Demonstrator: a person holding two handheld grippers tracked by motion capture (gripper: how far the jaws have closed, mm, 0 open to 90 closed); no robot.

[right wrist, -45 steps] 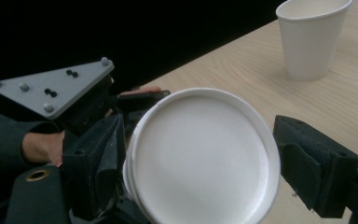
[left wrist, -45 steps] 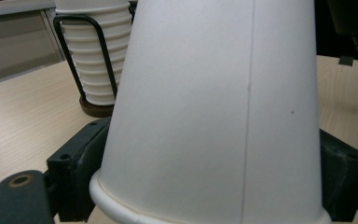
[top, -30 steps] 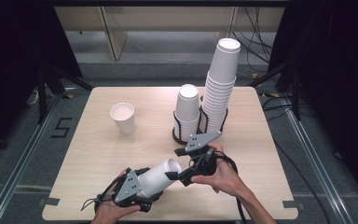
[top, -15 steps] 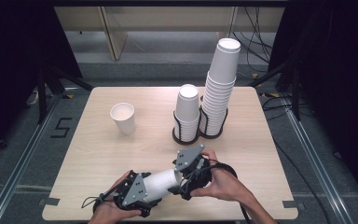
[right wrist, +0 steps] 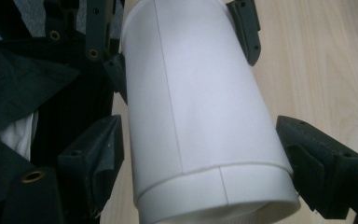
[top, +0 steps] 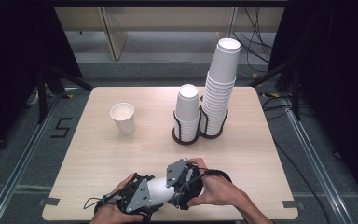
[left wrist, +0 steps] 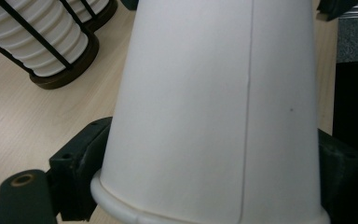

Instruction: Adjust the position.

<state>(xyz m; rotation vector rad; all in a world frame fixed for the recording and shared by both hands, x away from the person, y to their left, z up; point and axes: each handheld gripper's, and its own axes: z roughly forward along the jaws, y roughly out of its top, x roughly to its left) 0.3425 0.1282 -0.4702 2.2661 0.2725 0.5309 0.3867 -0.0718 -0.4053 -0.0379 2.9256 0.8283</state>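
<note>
A white paper cup (top: pixel 158 188) lies on its side just above the table's front edge, between my two grippers. My left gripper (top: pixel 145 195) is shut on it near the rolled rim; in the left gripper view the cup (left wrist: pixel 214 102) sits between both jaws of that gripper (left wrist: pixel 209 182), which touch its wall. My right gripper (top: pixel 173 187) faces it from the other end. In the right gripper view its jaws straddle the cup (right wrist: pixel 200 102) near the base, with a thin gap at the left jaw, so this gripper (right wrist: pixel 200 158) is open.
A single white cup (top: pixel 122 117) stands upright at the table's left middle. A black wire holder (top: pixel 198 134) at the centre back holds a short stack (top: pixel 187 109) and a tall stack (top: pixel 221 84) of upturned cups. The wooden table (top: pixel 261 163) ends just below my hands.
My right gripper has moved down and left toward the front edge, and its jaws now flank the cup's base end. The left gripper and the cup have barely shifted.
</note>
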